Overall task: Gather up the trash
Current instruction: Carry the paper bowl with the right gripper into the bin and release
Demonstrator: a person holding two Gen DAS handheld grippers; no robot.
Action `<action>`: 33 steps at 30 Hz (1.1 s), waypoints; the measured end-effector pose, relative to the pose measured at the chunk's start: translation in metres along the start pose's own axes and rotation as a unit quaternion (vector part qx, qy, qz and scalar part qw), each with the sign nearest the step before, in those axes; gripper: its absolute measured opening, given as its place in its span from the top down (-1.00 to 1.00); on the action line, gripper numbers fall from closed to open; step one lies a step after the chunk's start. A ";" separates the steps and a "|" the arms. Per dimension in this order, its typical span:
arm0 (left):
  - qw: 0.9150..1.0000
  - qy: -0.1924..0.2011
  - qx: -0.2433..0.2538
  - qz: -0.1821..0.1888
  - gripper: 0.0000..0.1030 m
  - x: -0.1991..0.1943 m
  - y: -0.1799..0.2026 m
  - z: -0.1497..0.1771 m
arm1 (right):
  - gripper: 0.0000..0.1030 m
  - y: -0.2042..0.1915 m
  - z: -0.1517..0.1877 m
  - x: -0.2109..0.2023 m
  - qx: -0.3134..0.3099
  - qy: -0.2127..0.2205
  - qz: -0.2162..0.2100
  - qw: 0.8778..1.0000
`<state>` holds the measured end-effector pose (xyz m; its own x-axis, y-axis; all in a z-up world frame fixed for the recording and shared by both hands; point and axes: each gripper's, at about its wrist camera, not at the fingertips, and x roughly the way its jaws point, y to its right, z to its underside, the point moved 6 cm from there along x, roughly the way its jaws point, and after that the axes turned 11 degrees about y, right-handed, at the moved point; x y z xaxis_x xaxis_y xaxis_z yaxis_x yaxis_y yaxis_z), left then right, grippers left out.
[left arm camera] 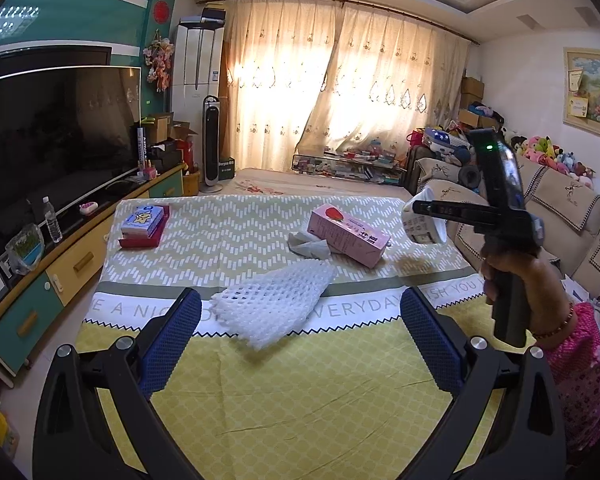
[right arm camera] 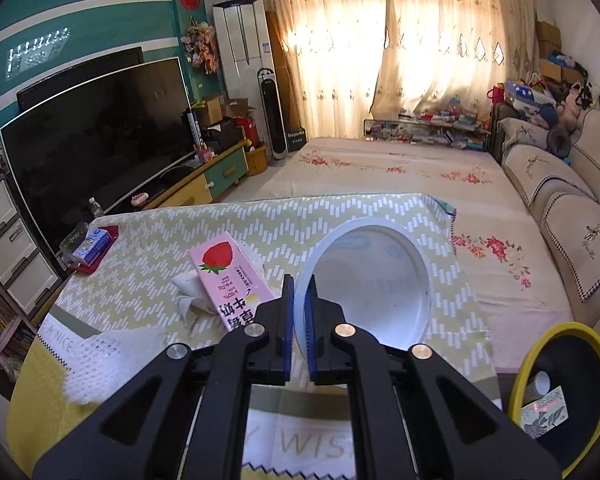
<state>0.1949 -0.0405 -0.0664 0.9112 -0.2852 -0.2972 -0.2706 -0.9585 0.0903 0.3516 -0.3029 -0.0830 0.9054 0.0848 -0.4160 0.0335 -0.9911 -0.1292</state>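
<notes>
My right gripper (right arm camera: 300, 282) is shut on the rim of a white paper cup (right arm camera: 380, 280) and holds it tilted above the table; in the left wrist view that gripper (left arm camera: 418, 208) and the cup (left arm camera: 422, 226) hang at the right, held by a hand. My left gripper (left arm camera: 300, 296) is open and empty just in front of a white foam net (left arm camera: 272, 304). A pink strawberry milk carton (left arm camera: 348, 236) lies beyond, against a crumpled tissue (left arm camera: 310, 246). A yellow-rimmed bin (right arm camera: 572, 328) with some trash inside stands at the lower right.
The table wears a yellow and green patterned cloth (left arm camera: 300, 400). A blue box on a red tray (left arm camera: 142, 220) sits at its far left corner. A TV (left arm camera: 52, 140) on a cabinet lines the left side, and a sofa (left arm camera: 560, 200) the right.
</notes>
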 end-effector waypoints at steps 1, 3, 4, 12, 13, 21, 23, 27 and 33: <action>1.000 -0.001 0.001 0.002 -0.91 0.000 0.001 0.000 | 0.90 0.001 0.000 -0.009 -0.004 0.006 0.003 1.000; 1.000 -0.002 0.003 0.004 -0.91 0.000 0.006 0.000 | 0.90 0.004 0.001 -0.022 -0.007 0.013 0.008 1.000; 1.000 -0.002 0.004 0.006 -0.91 0.000 0.007 0.000 | 0.90 0.007 0.002 -0.030 -0.009 0.016 0.012 1.000; 1.000 -0.003 0.009 0.017 -0.91 0.000 0.023 -0.001 | 0.90 0.050 0.017 -0.072 -0.002 0.029 0.061 0.998; 1.000 -0.004 0.010 0.018 -0.91 0.000 0.025 -0.002 | 0.90 0.057 0.019 -0.076 0.001 0.030 0.067 0.997; 0.999 -0.007 0.024 0.032 -0.91 0.004 0.051 -0.003 | 0.90 0.111 0.034 -0.102 0.026 0.036 0.112 0.993; 0.999 -0.008 0.027 0.036 -0.91 0.006 0.058 -0.003 | 0.90 0.127 0.039 -0.108 0.033 0.036 0.124 0.991; 0.999 -0.011 0.032 0.042 -0.91 0.009 0.070 -0.003 | 0.90 0.154 0.049 -0.114 0.045 0.029 0.144 0.988; 0.998 -0.017 0.042 0.048 -0.91 0.015 0.084 -0.001 | 0.90 0.191 0.067 -0.111 0.063 0.011 0.172 0.983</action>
<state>0.1864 -0.1251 -0.0622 0.8691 -0.3739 -0.3237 -0.3822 -0.9232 0.0403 0.2291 -0.4945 -0.1216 0.8628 -0.2574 -0.4350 -0.3283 -0.9398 -0.0952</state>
